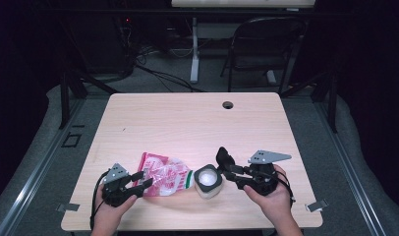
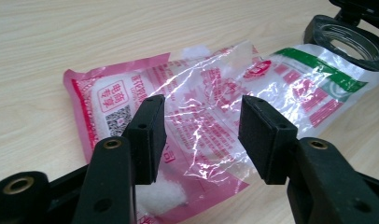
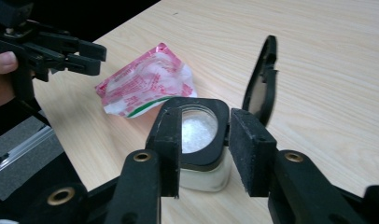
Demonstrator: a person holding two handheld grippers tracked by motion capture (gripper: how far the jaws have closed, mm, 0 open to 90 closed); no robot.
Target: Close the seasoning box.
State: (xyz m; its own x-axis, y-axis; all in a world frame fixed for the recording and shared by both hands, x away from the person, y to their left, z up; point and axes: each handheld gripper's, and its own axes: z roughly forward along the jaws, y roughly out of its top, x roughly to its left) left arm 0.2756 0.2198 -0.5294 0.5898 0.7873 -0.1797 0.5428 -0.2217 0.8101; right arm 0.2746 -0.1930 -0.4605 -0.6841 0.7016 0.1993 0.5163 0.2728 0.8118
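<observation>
The left gripper (image 2: 201, 135) stands parted over the pink bag (image 2: 197, 116) – untouched – while the right gripper (image 3: 204, 149), jaws apart, flanks the open jar (image 3: 199, 140) without gripping it.

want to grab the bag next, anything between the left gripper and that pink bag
Nothing visible: the left gripper hangs right over the pink bag, jaws apart, bare plastic between them. The jar sits at the bag's far end.

- The table (image 1: 187, 118) is pale wood-grain, smooth and matt.
- The bag (image 2: 201, 107) is thin plastic film, crinkled and glossy, part clear, part printed pink.
- The jar (image 3: 201, 175) looks like milky plastic with a black, slightly glossy rim.
- The jaws carry matt black, grainy pads.
</observation>
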